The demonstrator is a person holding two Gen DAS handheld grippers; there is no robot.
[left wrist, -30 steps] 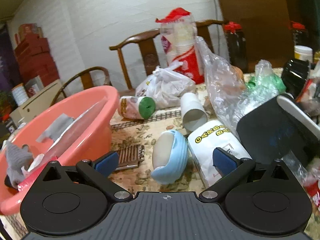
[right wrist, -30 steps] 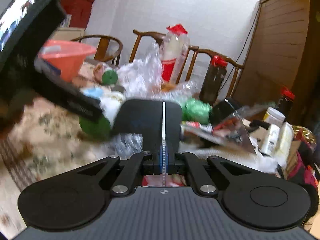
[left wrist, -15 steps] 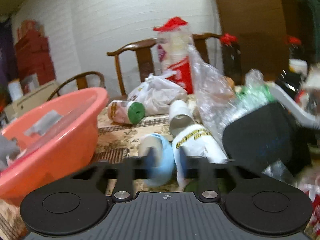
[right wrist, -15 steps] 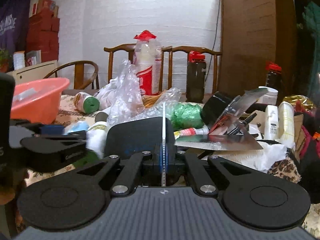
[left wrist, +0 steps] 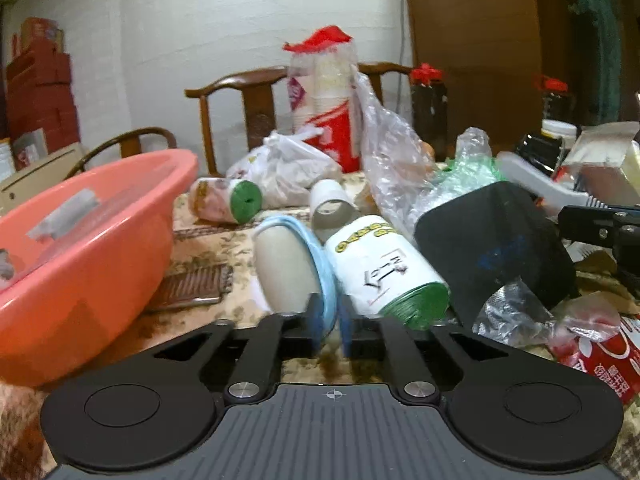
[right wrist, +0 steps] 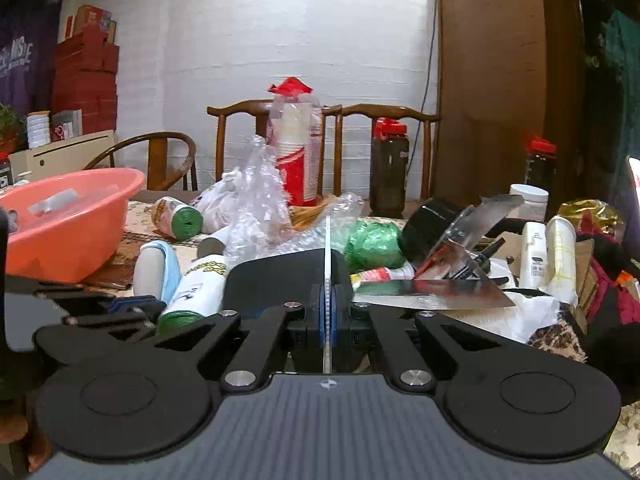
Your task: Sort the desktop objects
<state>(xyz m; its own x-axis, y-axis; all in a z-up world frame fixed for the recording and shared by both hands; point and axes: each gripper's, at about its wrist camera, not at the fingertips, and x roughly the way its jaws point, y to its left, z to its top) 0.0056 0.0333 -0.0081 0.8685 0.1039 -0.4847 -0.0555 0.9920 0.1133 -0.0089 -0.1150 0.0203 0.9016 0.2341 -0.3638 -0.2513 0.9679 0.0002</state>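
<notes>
1. Your left gripper [left wrist: 330, 322] has just been opening again after a squeeze; its jaws are narrowly apart, with the blue rim of the face mask [left wrist: 298, 268] between the pads, not clearly pinched.
2. That mask lies on the desk [left wrist: 208, 248] at 12 o'clock from it, touching the white bottle [left wrist: 384, 268] at 1 o'clock.
3. Close too shallowly and the thin edge could slip out; close off-centre and you may nudge the bottle into rolling.
4. Your right gripper [right wrist: 327, 316] is clamped on a thin white strip [right wrist: 327, 248], edge-on.
5. The pink basin [left wrist: 80, 240] sits at 10 o'clock; a loose grip could drop the mask short.
</notes>
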